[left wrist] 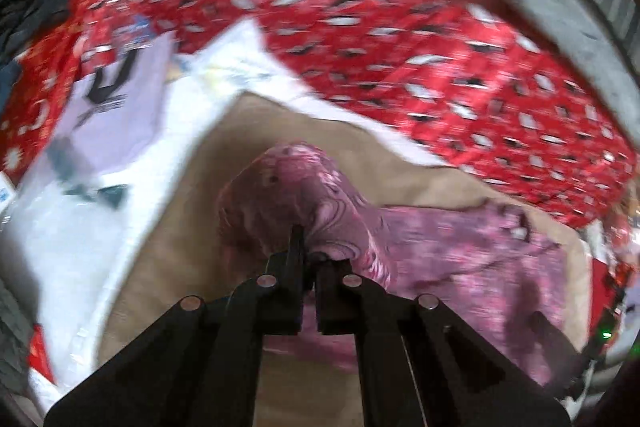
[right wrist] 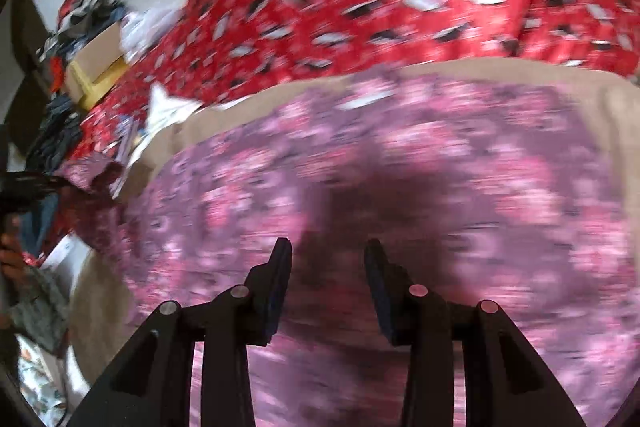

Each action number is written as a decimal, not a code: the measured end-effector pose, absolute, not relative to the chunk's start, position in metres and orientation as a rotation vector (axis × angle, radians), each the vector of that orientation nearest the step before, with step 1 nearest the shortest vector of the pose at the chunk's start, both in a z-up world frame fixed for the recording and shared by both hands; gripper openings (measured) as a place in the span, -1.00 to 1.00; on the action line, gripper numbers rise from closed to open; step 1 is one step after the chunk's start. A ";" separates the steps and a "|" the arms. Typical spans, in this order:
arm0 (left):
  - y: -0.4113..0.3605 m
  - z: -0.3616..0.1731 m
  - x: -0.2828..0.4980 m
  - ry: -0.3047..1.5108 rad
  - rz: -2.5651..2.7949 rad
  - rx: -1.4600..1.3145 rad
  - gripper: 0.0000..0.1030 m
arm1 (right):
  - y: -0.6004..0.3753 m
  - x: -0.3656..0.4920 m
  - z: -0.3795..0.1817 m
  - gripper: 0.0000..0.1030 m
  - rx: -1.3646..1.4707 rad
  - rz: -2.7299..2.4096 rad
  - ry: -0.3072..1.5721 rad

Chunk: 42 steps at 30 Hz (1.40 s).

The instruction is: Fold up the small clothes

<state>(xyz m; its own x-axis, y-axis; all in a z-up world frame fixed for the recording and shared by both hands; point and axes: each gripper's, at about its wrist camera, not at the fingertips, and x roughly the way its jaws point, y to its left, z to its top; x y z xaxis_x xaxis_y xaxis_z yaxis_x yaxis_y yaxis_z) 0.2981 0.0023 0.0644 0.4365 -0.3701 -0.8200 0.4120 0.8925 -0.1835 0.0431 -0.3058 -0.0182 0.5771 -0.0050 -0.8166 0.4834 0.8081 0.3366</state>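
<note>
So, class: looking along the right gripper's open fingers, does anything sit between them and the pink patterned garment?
Nothing visible does. The right gripper hangs open directly over the pink patterned garment, with only its shadow on the cloth.

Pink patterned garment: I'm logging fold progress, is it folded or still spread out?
Mostly spread: the pink patterned garment lies open across the beige surface, with one end bunched and pinched in the shut left claw.

Pink, red and tan

We see a pink-and-mauve mottled garment (right wrist: 400, 155) on a tan cloth (left wrist: 256, 131), over a red sheet (left wrist: 440, 67) with white-and-black motifs (too blurred to name), beside black gripper fingers (right wrist: 280, 287).
</note>
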 end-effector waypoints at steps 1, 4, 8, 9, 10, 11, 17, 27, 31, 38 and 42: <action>-0.013 0.069 0.289 1.012 -0.520 0.040 -0.96 | -0.316 0.032 -0.018 -0.20 0.574 -0.332 0.918; -0.054 0.080 0.266 1.011 -0.598 0.044 -0.96 | -0.339 0.008 -0.027 -0.14 0.608 -0.373 0.938; -0.109 0.087 0.227 1.016 -0.719 0.054 -0.96 | -0.353 -0.017 -0.040 -0.15 0.696 -0.336 0.912; -0.123 0.083 0.217 1.024 -0.747 0.060 -0.96 | -0.353 -0.019 -0.041 -0.15 0.701 -0.329 0.905; -0.136 0.075 0.209 1.043 -0.769 0.067 -0.96 | -0.353 -0.020 -0.041 -0.15 0.701 -0.323 0.904; -0.143 0.066 0.204 1.063 -0.780 0.069 -0.96 | -0.352 -0.020 -0.041 -0.14 0.696 -0.320 0.903; -0.175 -0.051 0.188 1.345 -0.691 0.149 -0.96 | -0.352 -0.020 -0.038 -0.13 0.700 -0.294 0.913; -0.088 -0.012 0.176 1.208 -0.750 0.035 0.04 | -0.340 0.025 -0.025 0.19 0.874 -0.170 0.864; -0.060 -0.039 0.185 1.253 -0.666 0.025 0.04 | -0.299 0.070 -0.040 0.10 0.828 -0.105 0.960; -0.038 -0.064 0.194 1.335 -0.625 -0.075 -0.01 | -0.307 0.062 -0.006 -0.90 0.716 -0.135 0.870; -0.037 -0.062 0.189 1.335 -0.615 -0.082 -0.01 | -0.365 0.028 0.001 -0.90 0.717 -0.274 0.857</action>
